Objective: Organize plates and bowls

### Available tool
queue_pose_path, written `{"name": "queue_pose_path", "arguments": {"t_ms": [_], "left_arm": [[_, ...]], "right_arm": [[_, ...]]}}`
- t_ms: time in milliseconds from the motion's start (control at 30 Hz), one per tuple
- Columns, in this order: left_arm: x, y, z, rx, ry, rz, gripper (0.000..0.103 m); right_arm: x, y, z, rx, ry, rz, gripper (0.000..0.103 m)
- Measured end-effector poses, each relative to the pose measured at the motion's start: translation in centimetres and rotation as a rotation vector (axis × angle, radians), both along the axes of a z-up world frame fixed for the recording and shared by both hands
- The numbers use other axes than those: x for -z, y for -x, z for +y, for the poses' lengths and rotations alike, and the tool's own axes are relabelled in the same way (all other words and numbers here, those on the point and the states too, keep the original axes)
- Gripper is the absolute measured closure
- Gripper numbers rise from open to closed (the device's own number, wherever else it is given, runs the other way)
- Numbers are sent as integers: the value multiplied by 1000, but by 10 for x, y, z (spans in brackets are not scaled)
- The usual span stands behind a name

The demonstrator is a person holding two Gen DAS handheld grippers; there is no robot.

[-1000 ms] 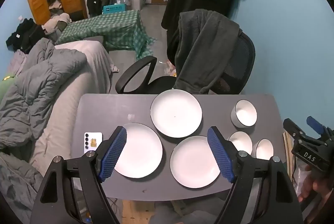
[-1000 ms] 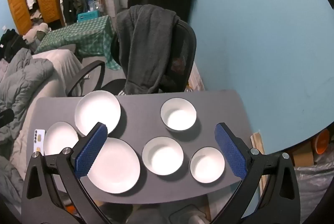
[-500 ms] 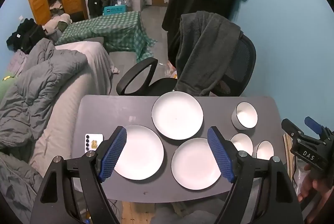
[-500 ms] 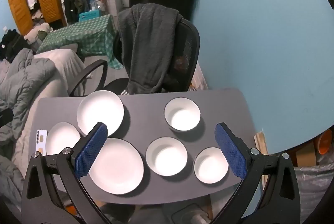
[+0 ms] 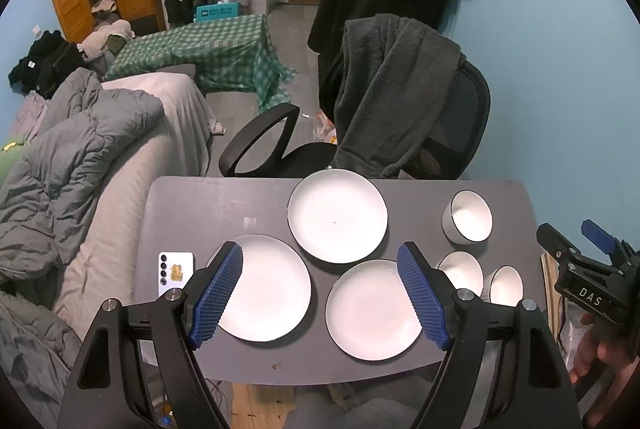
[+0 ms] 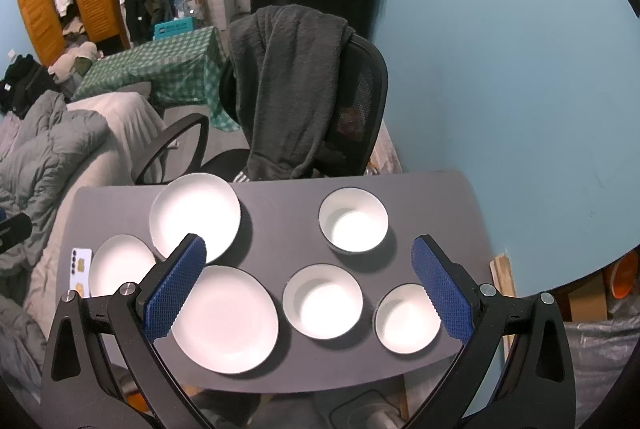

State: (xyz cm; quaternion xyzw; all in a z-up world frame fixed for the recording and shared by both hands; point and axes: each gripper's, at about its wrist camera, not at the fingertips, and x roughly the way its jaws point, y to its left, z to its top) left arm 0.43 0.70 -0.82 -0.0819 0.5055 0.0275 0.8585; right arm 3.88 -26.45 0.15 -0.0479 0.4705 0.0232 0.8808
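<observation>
Three white plates [image 5: 338,215] lie flat, mid-frame, apart; three white bowls [image 6: 353,220] stand upright at right, separate, unstacked.

White plates [image 5: 338,215] and bowls [image 6: 353,220] are lying on a grey counter [image 5: 208,205]; blue-padded black claws [image 6: 308,287] are showing; a green checked cloth [image 5: 216,57] is showing far left.

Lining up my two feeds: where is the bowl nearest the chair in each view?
Left wrist: the far bowl sits upper right on the table, beyond the right jaw.
Right wrist: the far bowl is at centre, between the open jaws.
Shared landmark: the phone at the table's left edge.
</observation>
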Motion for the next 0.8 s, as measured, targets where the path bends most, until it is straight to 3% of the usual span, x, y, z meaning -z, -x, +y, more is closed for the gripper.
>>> {"name": "queue_pose_path", "arguments": {"t_ms": [800], "left_arm": [[-3,-1,7,-5,18,12,22]], "right_arm": [[2,-6,10,-11,-5,10,3]]}}
